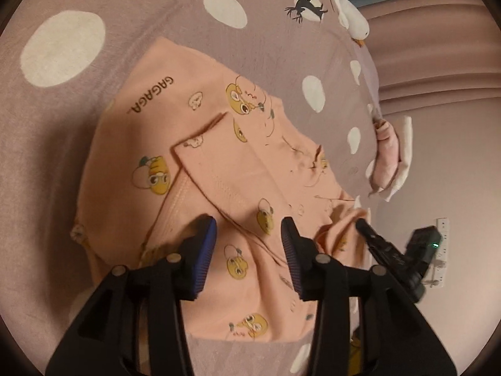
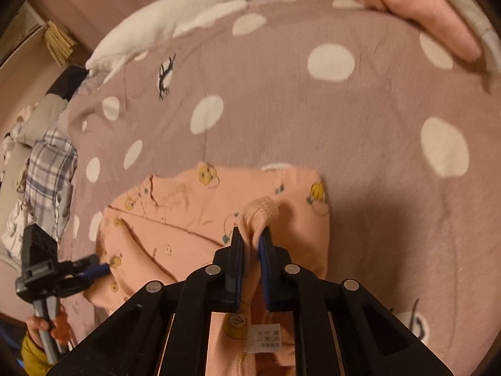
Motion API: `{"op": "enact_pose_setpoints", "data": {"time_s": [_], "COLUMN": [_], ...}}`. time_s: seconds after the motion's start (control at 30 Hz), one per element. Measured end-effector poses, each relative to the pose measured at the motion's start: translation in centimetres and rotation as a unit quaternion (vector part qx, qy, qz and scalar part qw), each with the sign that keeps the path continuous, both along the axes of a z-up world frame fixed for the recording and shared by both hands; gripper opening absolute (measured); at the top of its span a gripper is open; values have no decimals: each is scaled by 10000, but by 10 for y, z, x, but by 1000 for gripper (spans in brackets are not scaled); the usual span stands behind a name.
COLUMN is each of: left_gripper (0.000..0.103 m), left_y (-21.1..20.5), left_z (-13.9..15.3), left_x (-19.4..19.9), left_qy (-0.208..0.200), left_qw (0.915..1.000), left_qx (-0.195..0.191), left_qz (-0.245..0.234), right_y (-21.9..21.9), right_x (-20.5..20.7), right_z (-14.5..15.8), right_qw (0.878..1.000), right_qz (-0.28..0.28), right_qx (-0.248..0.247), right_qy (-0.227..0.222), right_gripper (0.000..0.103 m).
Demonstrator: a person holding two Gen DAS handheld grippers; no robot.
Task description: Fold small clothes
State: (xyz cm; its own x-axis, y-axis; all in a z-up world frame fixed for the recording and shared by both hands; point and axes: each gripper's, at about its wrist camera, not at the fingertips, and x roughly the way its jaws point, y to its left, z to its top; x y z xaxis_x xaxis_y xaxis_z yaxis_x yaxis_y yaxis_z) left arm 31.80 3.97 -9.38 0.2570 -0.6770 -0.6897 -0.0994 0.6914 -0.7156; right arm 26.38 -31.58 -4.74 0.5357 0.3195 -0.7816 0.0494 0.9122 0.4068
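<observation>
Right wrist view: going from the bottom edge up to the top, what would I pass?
Right gripper clamped on a bunched fold of the peach garment → garment lying flat → purple bedspread with white dots → white goose toy at the far edge.

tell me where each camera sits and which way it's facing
Left wrist: on the left tongs, angled down at the peach garment on the dotted bedspread; its open fingers show, with the right tongs at right.
Right wrist: on the right tongs, angled down, shut on a cuff; the left tongs and a hand at lower left.
Shared: garment, bedspread, white goose toy.
</observation>
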Motion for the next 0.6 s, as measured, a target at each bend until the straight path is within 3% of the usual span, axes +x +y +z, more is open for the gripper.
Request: {"op": "enact_pose_setpoints", "data": {"time_s": [0.23, 0.27, 0.3, 0.33, 0.43, 0.6], "left_gripper": [38, 24, 0, 5, 3, 3], "left_y": [-9, -9, -10, -8, -1, 5], "left_z": [-13, -15, -16, -19, -12, 20], "left_x": [13, 13, 13, 12, 5, 1], "left_qy": [-71, -111, -129, -149, -511, -1091], "left_qw": [9968, 9955, 9952, 9942, 9890, 9847], "left_qx": [-610, -690, -702, -709, -843, -598], "left_qz": [513, 638, 676, 798, 1099, 1218], "right_y": [4, 4, 4, 2, -2, -6], "right_x": [-3, -4, -6, -8, -13, -23], "right_z": [9, 10, 10, 11, 12, 19], "right_qw": [9994, 9992, 9991, 9989, 9986, 9970], "right_qz": [106, 109, 109, 111, 84, 69], "right_qx": [109, 135, 150, 167, 176, 289], "right_qy": [-321, -352, -383, -416, -489, -714], "right_gripper": [11, 11, 11, 11, 11, 11]}}
